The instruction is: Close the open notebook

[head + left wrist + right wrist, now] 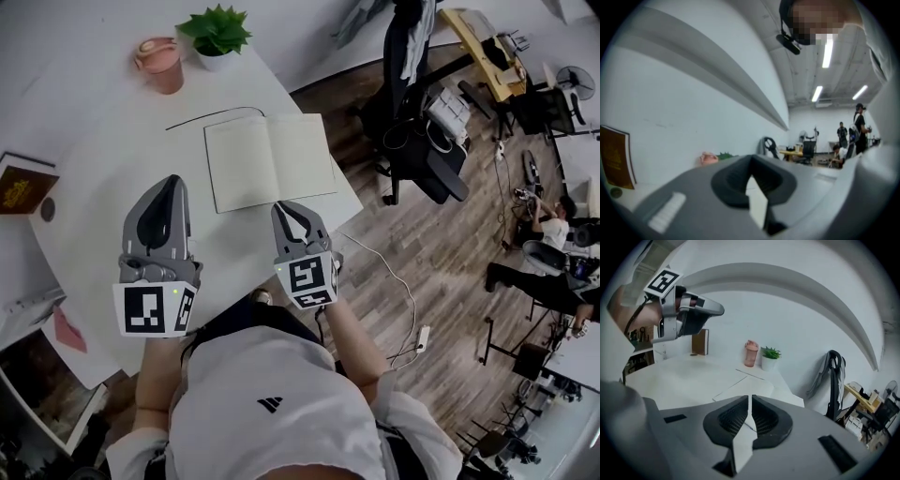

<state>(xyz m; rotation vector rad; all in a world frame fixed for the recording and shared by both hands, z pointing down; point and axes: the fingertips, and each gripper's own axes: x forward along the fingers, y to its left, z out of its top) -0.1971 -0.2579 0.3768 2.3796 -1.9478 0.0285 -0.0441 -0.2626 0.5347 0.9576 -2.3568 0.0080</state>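
One rectangular paper notebook (270, 161) lies open, pages flat

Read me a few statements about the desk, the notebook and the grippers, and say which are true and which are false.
1. The notebook lies open on the white table. True.
2. The right gripper grips a notebook page. False: its jaws are together with nothing between them.
3. A potted plant stands beside a pink cup at the table's far side. True.
4. The brown book lies on top of the notebook. False: it lies apart from it, at the table's left edge.
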